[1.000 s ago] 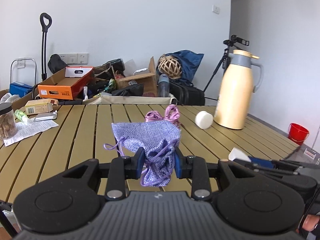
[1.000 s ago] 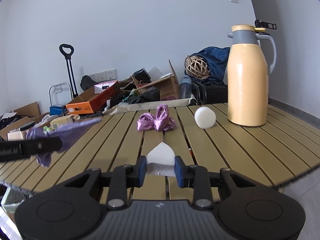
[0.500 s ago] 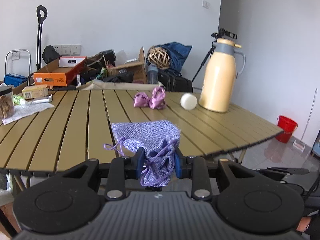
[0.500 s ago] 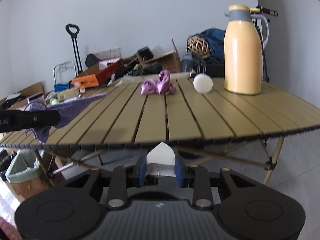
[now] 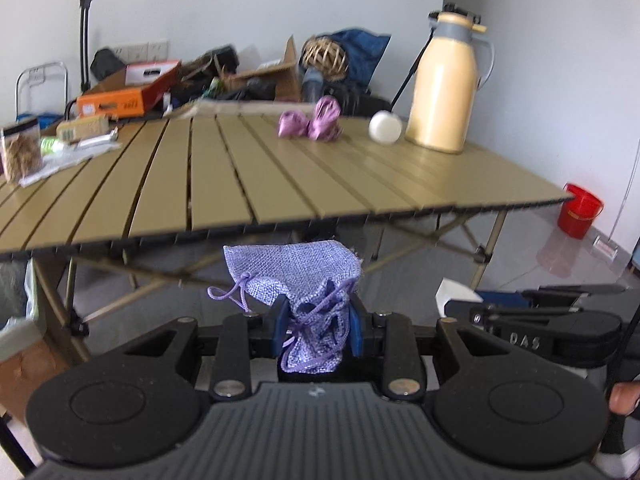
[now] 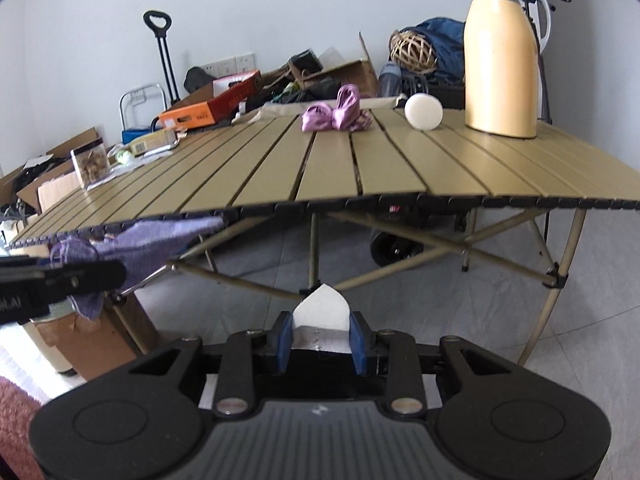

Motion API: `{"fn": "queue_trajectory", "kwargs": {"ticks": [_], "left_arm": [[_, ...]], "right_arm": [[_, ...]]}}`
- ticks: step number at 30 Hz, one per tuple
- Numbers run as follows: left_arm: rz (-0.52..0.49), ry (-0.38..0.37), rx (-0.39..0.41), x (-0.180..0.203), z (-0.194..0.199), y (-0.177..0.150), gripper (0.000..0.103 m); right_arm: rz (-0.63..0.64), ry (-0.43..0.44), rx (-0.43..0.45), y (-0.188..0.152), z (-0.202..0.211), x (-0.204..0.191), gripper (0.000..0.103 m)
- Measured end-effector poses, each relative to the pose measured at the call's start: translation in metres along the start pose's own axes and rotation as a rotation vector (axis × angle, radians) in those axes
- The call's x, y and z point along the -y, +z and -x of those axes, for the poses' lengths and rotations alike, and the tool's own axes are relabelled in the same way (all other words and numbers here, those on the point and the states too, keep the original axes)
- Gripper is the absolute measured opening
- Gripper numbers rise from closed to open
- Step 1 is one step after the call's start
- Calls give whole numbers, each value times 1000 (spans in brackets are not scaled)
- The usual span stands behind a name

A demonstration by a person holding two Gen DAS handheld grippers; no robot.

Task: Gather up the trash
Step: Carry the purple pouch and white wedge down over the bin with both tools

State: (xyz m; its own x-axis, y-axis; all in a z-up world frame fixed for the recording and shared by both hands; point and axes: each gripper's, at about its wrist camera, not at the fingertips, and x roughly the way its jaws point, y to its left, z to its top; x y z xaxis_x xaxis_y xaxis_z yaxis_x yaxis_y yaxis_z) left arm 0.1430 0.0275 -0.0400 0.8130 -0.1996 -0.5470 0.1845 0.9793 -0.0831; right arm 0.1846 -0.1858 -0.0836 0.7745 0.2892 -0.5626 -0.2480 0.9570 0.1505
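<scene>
Carrying was the step in hand, as I judged it: both tools were loaded and hung off the near edge of the table (image 6: 400,184), below the level of its top. The left tool (image 5: 316,330) pinched the gathered neck of a lilac drawstring pouch (image 5: 296,268), whose flat body stood up ahead of the fingertips with its cord looping off to the left. The right tool (image 6: 320,338) was pressed together on a white scrap of paper (image 6: 322,310), its pointed end sticking up just past the pads. Neither item touched the table. The next move seemed to call for finding a bin and opening each tool over it; a pale bag-lined container (image 5: 16,308) showed low and to the left of the left tool, beside the table leg (whether it was the bin meant, I could not tell). The pouch was limp and light, so it might cling to a pad on release. Counted: two tools, one pouch, one paper scrap in the grips. Ahead of the tools on the table were two pink satin bundles (image 6: 336,114) lying touching, one white round puck (image 6: 423,111) and one cream thermos jug (image 6: 500,56) just beside it. Far to the left stood one jar (image 6: 90,162) and some packets on paper. One red bucket (image 5: 580,210) sat on the floor to the right.
</scene>
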Motion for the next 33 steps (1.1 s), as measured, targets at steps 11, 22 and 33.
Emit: {"fn": "queue_trajectory", "kwargs": {"ticks": [11, 22, 33], "left_arm": [[78, 67, -119, -27, -27, -20, 30], [132, 152, -212, -54, -57, -33, 30], [179, 212, -283, -84, -70, -46, 30]], "right_arm": [[18, 14, -89, -15, -20, -11, 29], [7, 8, -184, -24, -46, -11, 29], [7, -9, -285, -30, -82, -11, 29]]}}
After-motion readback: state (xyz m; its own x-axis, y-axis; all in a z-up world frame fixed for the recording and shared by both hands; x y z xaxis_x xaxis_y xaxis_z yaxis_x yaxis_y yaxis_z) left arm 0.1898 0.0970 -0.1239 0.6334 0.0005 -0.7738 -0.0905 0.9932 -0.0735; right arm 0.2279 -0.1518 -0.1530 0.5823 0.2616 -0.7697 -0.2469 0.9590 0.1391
